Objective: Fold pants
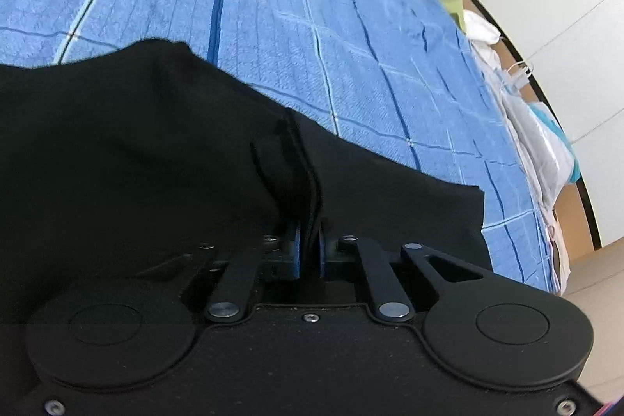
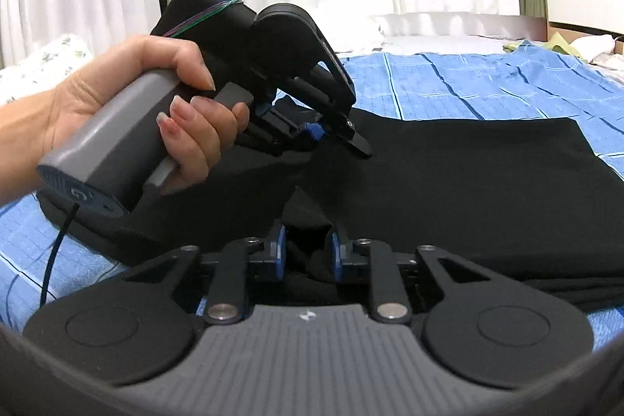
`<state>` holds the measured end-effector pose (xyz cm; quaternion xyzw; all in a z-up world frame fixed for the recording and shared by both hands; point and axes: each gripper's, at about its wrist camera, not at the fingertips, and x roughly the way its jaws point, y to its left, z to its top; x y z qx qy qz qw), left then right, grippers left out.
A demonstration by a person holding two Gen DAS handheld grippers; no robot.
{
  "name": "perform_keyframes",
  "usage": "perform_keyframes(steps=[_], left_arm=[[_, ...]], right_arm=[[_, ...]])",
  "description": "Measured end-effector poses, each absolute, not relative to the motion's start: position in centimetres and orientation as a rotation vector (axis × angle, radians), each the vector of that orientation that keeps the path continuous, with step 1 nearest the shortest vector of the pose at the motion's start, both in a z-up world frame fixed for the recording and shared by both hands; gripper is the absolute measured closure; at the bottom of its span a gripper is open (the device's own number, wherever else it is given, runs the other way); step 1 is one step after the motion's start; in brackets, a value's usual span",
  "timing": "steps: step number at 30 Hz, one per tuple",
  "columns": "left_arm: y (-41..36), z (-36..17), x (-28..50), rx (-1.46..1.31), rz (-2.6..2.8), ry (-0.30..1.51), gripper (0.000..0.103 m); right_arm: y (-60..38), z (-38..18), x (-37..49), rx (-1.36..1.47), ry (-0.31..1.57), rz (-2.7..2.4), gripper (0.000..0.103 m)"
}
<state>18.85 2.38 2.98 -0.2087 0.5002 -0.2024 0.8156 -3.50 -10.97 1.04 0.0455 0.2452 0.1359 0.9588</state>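
Left wrist view: left hand-held gripper [image 1: 310, 240] pinched tight on a bunched ridge of the black pants [image 1: 136, 143], which lie on the blue checked bedspread [image 1: 273, 26]. Right wrist view: right hand-held gripper [image 2: 308, 244] has its blue pads [image 2: 279, 240] partly drawn in around a fold of the same cloth; whether they press it I cannot tell. A hand [image 2: 156, 104] works the left tool.

Judgement: both grips should bite all layers before lifting, then rise together, keeping the edge taut.

Long axis appears to run left-right across the right wrist view, free end toward the right.
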Motion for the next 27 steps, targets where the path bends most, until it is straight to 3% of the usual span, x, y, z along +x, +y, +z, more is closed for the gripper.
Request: perform_keyframes(steps=[9,21,24,25,27], left_arm=[[4.5,6.6,16.7,-0.320,-0.374,0.909,0.096],[7.3,3.5,15.7,-0.293,-0.300,0.915,0.095],[7.1,3.3,15.3,-0.289,-0.295,0.891,0.092],[7.1,3.4,15.1,-0.285,-0.292,0.885,0.090],[7.1,3.9,14.5,-0.274,-0.270,0.859,0.084]], right_arm=[[-8.3,2.4,-3.0,0.113,0.464,0.358,0.087],[-6.6,1.2,-2.0,0.094,0.510,0.427,0.086],[-6.9,1.2,-1.9,0.104,0.504,0.461,0.073],[-7.2,1.3,-2.1,0.109,0.501,0.468,0.055],[-7.7,1.4,-2.6,0.098,0.490,0.488,0.045]])
